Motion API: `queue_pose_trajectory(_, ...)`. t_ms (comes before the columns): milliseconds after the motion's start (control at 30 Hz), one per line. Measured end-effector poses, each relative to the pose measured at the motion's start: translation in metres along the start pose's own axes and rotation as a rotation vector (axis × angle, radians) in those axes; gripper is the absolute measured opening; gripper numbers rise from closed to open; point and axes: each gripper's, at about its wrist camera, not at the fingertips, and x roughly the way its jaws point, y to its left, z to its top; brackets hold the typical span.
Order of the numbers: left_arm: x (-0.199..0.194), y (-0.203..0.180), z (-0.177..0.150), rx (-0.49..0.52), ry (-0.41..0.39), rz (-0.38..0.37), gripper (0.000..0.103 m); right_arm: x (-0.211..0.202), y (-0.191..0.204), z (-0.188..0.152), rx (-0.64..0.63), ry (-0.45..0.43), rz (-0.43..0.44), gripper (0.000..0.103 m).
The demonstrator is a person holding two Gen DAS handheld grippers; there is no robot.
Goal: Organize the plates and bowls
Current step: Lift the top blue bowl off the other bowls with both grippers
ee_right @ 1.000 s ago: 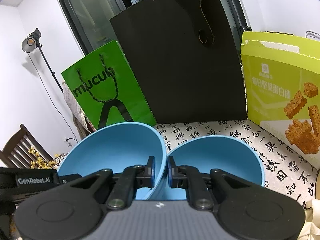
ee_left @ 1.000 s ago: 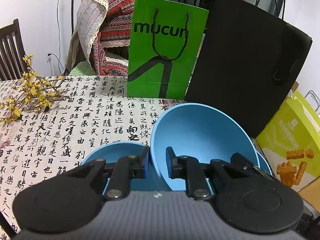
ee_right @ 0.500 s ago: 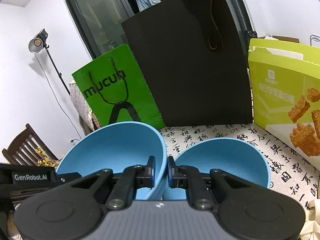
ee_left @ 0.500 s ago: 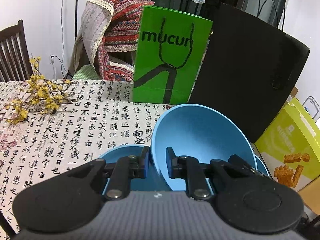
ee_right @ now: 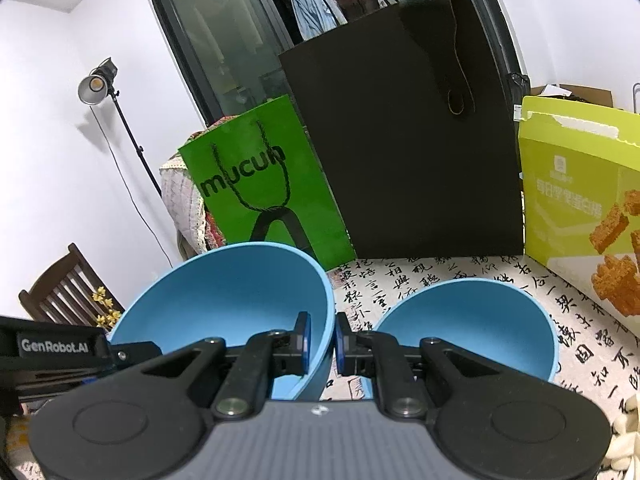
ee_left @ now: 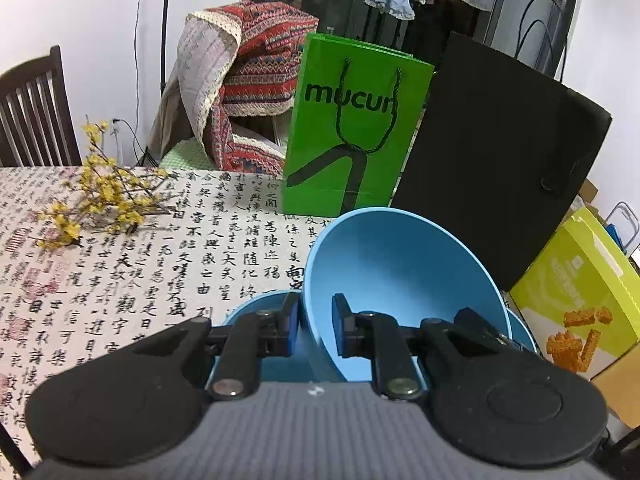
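A large blue bowl [ee_left: 400,272] hangs tilted above the table with both grippers on it. My left gripper [ee_left: 314,320] is shut on its near left rim. My right gripper [ee_right: 322,336] is shut on the opposite rim of the same bowl [ee_right: 224,292]. One right finger [ee_left: 476,324] shows at the bowl's far side in the left wrist view, and the left tool's housing [ee_right: 52,348] shows at the left edge of the right wrist view. A second blue bowl [ee_right: 468,328] stands on the cloth to the right. Another blue bowl [ee_left: 256,308] peeks from behind my left finger.
The table wears a calligraphy-print cloth [ee_left: 200,260]. At its back stand a green paper bag [ee_left: 352,140] and a black bag [ee_left: 492,168]; a yellow-green snack box [ee_left: 572,292] stands at the right. Yellow flower twigs [ee_left: 92,200] lie at the left, near a wooden chair [ee_left: 36,120].
Both grippers have risen a little with the blue bowl still held between them. More of the cloth and the bags' lower edges now shows beyond the bowl.
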Motion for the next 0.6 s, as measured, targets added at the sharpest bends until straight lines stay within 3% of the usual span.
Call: queue_pose_trajectory(600, -0.085, 0.035, -0.025, 0.001, -0.057, -0.02, 0.018, -0.083, 0.046, -0.021, -0.016, -0.052, 0.018, 0.012)
